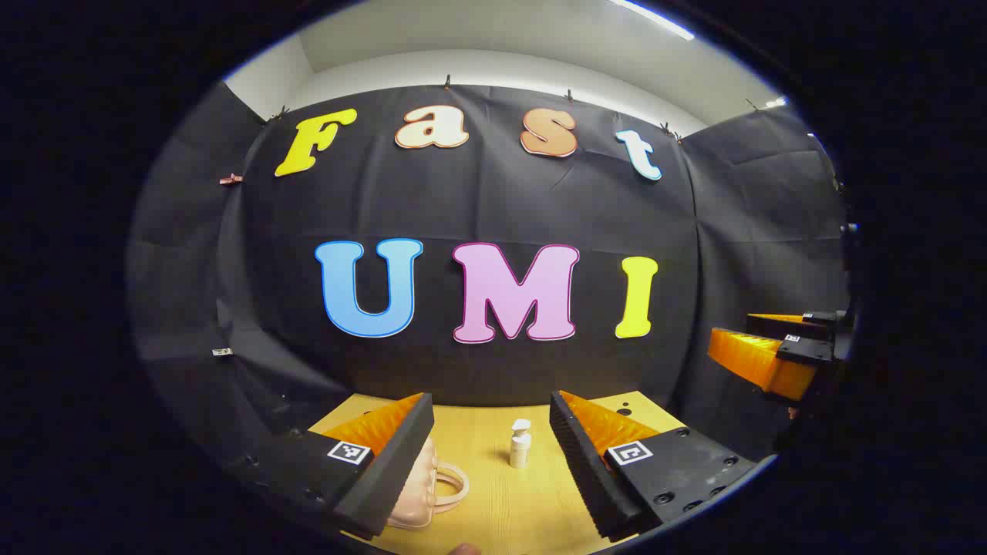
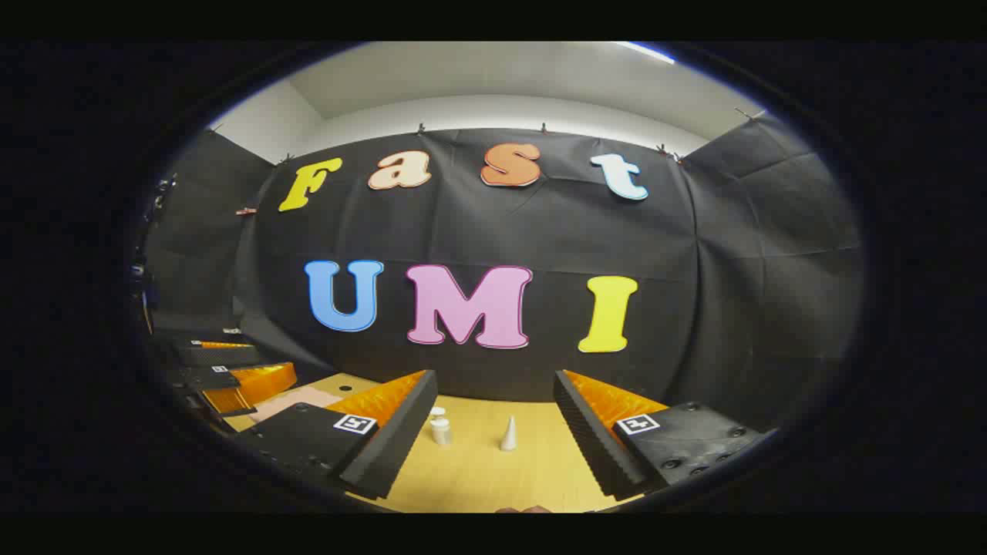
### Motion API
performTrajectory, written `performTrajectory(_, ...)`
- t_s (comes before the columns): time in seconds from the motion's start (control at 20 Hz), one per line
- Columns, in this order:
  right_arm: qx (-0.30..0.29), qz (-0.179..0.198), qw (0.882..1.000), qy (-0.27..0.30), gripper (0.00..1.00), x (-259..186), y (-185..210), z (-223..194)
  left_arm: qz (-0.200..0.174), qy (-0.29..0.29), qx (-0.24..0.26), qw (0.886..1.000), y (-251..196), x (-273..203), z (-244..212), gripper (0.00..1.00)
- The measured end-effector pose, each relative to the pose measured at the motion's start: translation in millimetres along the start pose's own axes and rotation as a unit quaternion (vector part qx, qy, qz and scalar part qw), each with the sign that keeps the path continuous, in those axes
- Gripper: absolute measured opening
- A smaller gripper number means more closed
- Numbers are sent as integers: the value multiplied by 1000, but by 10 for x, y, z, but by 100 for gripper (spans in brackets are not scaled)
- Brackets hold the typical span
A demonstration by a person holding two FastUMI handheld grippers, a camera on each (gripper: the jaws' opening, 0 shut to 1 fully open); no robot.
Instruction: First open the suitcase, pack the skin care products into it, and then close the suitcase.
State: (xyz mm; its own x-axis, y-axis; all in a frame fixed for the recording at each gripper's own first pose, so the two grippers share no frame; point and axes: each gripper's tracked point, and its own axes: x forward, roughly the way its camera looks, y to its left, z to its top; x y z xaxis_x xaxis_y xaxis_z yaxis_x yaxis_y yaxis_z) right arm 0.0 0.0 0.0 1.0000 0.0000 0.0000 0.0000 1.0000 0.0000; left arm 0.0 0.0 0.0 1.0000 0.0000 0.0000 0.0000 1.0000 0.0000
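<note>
While our left gripper (image 1: 491, 455) stands with fingers apart above the table (image 1: 493, 509), we see the pink suitcase (image 1: 420, 493) behind its left finger and a pump bottle (image 1: 520, 443) ahead between the fingers. Our right gripper (image 2: 493, 435) is spread too, a white bottle (image 2: 439, 428) and cone-shaped tube (image 2: 508, 434) ahead.

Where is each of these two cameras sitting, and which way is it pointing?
Left gripper view: rides on the left hand-held gripper, looking along its open fingers across the wooden table at the pink suitcase and a pump bottle; the right hand-held gripper shows at the right edge.
Right gripper view: rides on the right hand-held gripper, facing a small jar and a cone-shaped bottle; the left hand-held gripper shows at left.
Shared: both face the black cloth wall over the same table.
</note>
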Motion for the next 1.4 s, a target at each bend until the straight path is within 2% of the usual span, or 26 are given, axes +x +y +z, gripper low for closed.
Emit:
performTrajectory(0.15, -11, 3, 1000, 4, 97, 33, 50, -33, 0, 3, 2, 1000, 59, 20, -8, 96)
performTrajectory(0.2, -16, 1, 1000, 3, 94, 38, 50, -24, 0, 1, 3, 1000, 83, 28, -8, 96)
performTrajectory(0.25, -19, -1, 1000, 3, 96, 50, 47, -22, 1, 2, 4, 1000, 91, 50, -6, 96)
performTrajectory(0.85, -28, -7, 1000, 10, 96, 110, 2, -110, -17, 28, 16, 999, -5, 186, -256, 96)
performTrajectory(1.4, -30, -9, 999, 35, 96, 156, 4, -297, -24, 96, 23, 995, 89, 535, -854, 96)
